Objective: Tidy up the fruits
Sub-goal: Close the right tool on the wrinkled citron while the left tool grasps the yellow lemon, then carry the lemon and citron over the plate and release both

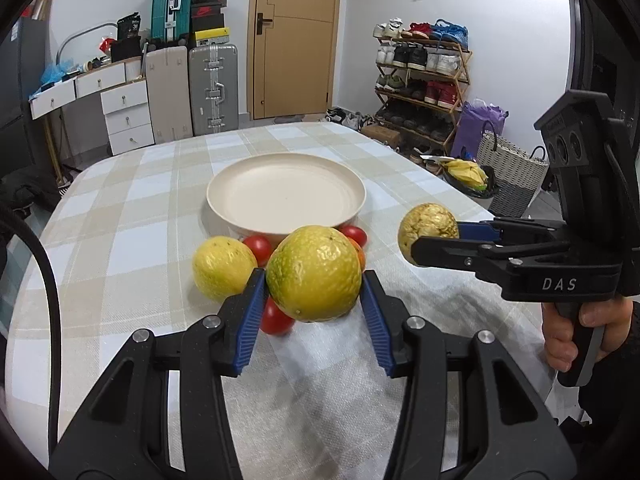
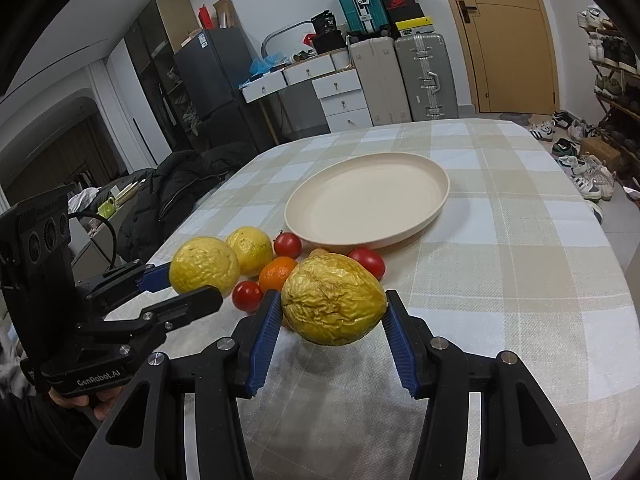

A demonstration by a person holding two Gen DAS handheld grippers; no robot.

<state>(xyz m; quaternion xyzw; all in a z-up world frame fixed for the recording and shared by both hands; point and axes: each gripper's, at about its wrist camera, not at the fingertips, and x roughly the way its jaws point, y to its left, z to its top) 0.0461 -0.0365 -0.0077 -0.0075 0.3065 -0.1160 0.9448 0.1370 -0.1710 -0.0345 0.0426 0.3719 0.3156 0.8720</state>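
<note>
Fruit (image 1: 313, 274) between left gripper (image 1: 314, 280) fingers (image 1: 250, 316)

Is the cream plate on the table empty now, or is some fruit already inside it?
Empty. The plate shows only its bare cream surface in both views; the tomatoes and the orange lie on the tablecloth beside it.

We are looking into a lived-in home room — around the table (image 1: 120, 208) with its checked cloth, suitcases (image 1: 213, 88) are standing behind it by a wooden door (image 1: 294, 36), and a shoe rack (image 1: 420, 80) is filling the corner beside it.
</note>
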